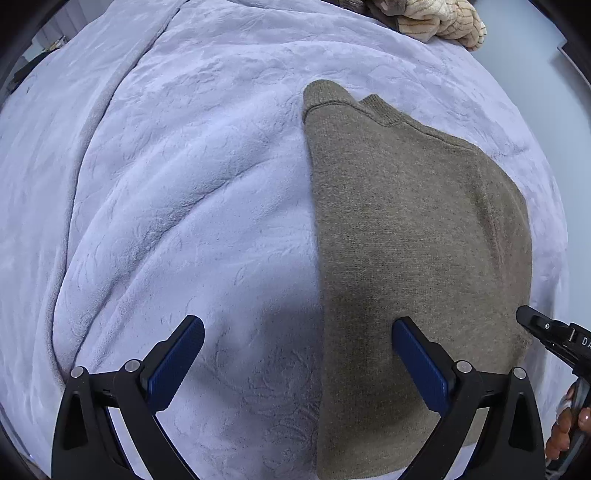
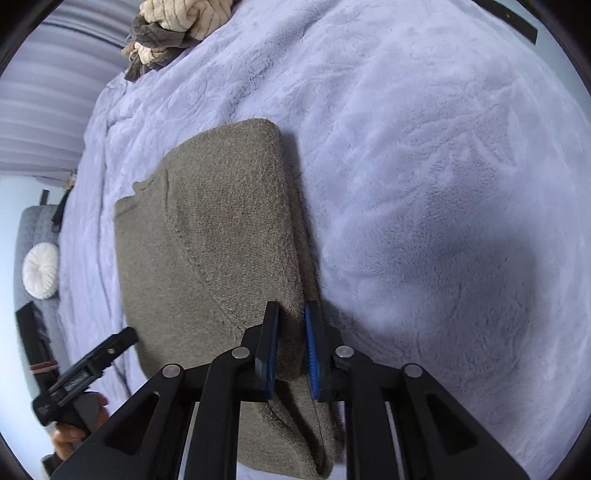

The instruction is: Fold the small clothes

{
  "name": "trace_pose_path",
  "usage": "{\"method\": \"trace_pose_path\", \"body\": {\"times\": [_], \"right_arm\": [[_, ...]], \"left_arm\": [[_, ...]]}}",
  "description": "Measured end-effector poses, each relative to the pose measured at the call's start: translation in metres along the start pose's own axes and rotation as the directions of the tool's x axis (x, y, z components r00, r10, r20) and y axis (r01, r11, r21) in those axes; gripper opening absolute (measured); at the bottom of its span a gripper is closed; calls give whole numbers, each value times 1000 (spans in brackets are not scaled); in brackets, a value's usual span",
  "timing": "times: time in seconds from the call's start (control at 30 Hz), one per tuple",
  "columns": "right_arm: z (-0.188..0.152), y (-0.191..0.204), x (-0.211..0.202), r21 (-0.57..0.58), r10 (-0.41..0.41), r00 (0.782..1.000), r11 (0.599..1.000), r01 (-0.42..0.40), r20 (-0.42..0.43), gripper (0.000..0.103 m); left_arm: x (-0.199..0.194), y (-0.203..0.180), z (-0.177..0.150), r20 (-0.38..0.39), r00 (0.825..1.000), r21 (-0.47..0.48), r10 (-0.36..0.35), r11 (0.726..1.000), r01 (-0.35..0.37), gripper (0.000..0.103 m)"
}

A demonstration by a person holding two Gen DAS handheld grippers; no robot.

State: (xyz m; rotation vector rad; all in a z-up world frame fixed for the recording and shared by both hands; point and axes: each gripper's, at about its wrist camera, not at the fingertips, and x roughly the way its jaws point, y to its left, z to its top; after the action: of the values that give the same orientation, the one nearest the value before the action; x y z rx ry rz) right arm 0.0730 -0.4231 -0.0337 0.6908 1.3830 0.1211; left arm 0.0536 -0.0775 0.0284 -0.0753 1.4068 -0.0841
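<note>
While pointing steeply down, right claw (image 2: 291, 332) pinches sweater (image 2: 207, 236).

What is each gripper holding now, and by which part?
The right gripper pinches the folded edge of the brown sweater. The left gripper stands open and holds nothing.

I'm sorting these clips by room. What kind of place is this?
Most likely a bedroom. A plush lavender blanket covers a wide soft surface like a bed, a brown sweater lies on it, more clothes are heaped at its far end, and a round white cushion sits beside it.
</note>
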Motion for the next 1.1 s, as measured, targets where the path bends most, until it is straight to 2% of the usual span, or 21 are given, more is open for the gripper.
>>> {"method": "trace_pose_path", "body": {"times": [0.03, 0.1, 0.17, 0.33, 0.63, 0.73, 0.8, 0.83, 0.9, 0.97, 1.1], "right_arm": [[-2, -2, -1, 2, 12, 1000, 1000, -12, -9, 21], [-5, -8, -3, 9, 17, 1000, 1000, -17, -23, 42], [-8, -13, -5, 18, 30, 999, 999, -29, -25, 55], [-10, -22, -3, 52, 90, 995, 995, -88, -35, 62], [0, -22, 13, 61, 118, 991, 992, -114, -68, 66], [1, -24, 14, 47, 132, 988, 991, -129, -80, 66], [4, -25, 16, 42, 170, 981, 985, -166, -93, 73], [5, -25, 18, 40, 187, 977, 982, -184, -98, 78], [10, -23, 23, 24, 200, 973, 980, -199, -116, 80], [13, -22, 28, 13, 206, 970, 978, -206, -132, 80], [19, -14, 33, -11, 213, 965, 976, -217, -153, 80]], "left_arm": [[1, 0, -1, -3, 1000, 6, -2, 1000, 2, 102], [4, -1, 0, -9, 1000, 7, -8, 1000, 8, 102], [8, -2, 3, -15, 1000, 2, -15, 1000, 15, 102], [18, -3, 11, -24, 999, 1, -30, 1000, 30, 102], [29, 14, 11, -33, 995, -11, -97, 995, 97, 102], [31, 23, 13, -29, 980, -56, -197, 979, 195, 102], [37, 26, 16, -34, 967, -81, -251, 965, 248, 102], [39, 26, 16, -39, 963, -81, -267, 961, 263, 102], [46, 23, 16, -61, 955, -71, -289, 956, 285, 102], [55, 17, 15, -83, 945, -56, -318, 948, 314, 102], [61, 5, 12, -99, 940, -27, -327, 945, 326, 102]]}}
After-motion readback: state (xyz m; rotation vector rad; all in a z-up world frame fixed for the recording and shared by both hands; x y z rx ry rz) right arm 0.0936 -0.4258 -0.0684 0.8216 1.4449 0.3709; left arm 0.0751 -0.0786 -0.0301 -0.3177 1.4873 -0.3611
